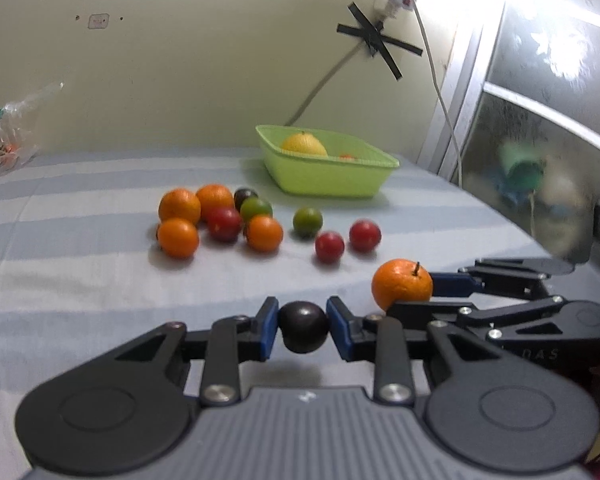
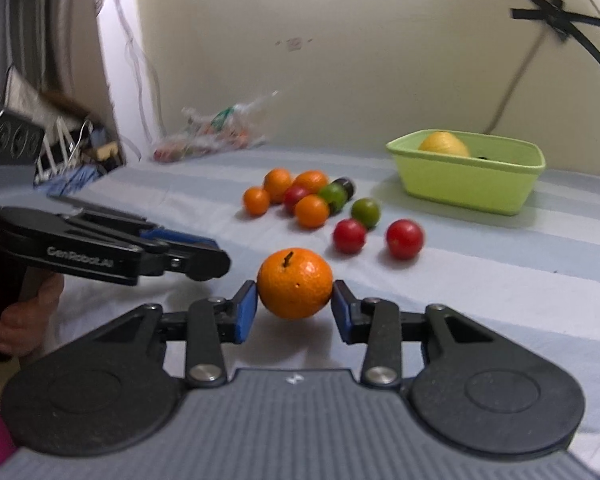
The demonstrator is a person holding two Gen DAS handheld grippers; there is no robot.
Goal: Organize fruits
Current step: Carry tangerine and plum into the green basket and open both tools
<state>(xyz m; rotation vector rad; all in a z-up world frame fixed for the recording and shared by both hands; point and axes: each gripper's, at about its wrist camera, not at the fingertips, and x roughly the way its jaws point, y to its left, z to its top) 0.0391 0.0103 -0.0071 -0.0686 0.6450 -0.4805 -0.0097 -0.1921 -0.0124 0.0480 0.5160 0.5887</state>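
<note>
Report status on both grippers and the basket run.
Left gripper shut on dark plum. Right gripper shut on orange. Green basket ahead, loose fruit pile left of the path.

Left claw [image 1: 302, 328] grips a dark plum [image 1: 303, 327] above the striped cloth [image 1: 80, 280].

Loose fruits [image 1: 236, 220] lie clustered on the cloth [image 1: 80, 280], the basket [image 1: 331, 180] behind them to the right.

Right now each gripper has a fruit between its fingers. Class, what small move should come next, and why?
Probably carry both toward the green basket. The left gripper is shut on a dark plum, the right gripper on an orange, and the basket, with a yellow fruit inside, stands beyond the loose fruit.
</note>
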